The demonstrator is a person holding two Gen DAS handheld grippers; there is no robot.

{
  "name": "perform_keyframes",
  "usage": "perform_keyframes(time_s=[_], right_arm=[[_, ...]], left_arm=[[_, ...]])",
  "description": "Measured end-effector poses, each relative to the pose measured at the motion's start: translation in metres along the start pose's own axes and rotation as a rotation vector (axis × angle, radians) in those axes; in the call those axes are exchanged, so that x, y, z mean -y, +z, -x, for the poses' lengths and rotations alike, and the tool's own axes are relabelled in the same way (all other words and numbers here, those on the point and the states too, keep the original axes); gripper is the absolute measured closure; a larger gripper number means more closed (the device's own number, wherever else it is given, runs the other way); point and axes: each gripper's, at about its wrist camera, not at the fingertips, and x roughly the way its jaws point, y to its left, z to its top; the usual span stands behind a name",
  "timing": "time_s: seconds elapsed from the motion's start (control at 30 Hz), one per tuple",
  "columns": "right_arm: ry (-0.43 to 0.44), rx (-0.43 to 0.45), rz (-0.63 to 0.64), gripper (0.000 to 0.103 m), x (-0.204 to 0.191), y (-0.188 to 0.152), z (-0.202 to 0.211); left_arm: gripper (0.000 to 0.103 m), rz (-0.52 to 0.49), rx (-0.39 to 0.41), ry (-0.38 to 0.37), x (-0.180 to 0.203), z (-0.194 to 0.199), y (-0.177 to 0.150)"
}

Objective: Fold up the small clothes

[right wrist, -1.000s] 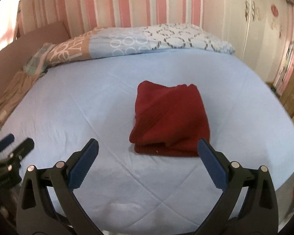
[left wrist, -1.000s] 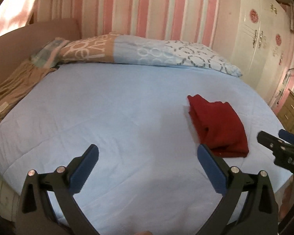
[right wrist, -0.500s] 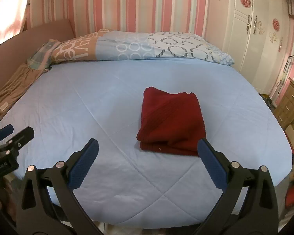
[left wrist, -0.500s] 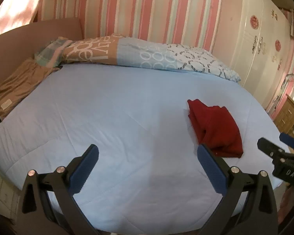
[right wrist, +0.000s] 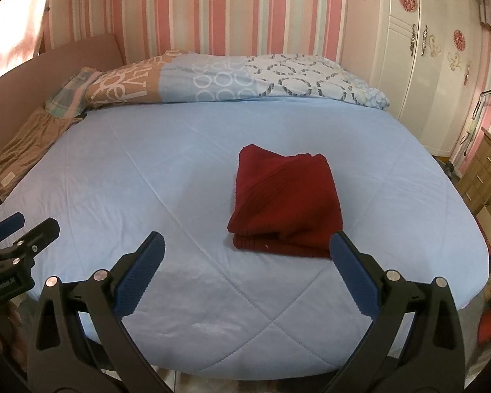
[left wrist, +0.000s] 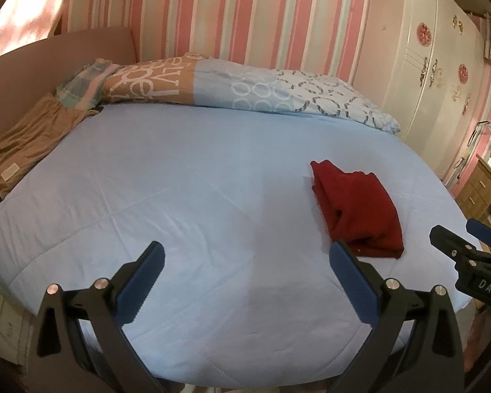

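Found the red garment (right wrist: pixel 286 206) lying on the light blue bed (right wrist: pixel 167 196) as a compact layered rectangle, toward the right half and clear of the patterned pillows (right wrist: pixel 245 78) — by the look of it, fully folded. Saw the left claw (left wrist: pixel 245 281) and the right claw (right wrist: pixel 245 278) both spread wide, gripping nothing, hovering near the bed's front edge and apart from the cloth. Judged little left — perhaps only the brown clothing (left wrist: pixel 26 140) at the far left, if that counted.
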Motion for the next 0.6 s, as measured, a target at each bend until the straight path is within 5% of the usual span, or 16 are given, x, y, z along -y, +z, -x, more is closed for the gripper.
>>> perform_keyframes(time_s=[0.6], right_arm=[[0.006,0.007,-0.019,0.003,0.005,-0.0009,0.0001]], left_arm=[[0.002,-0.018,0.013,0.044,0.0026,0.0011,-0.0012]])
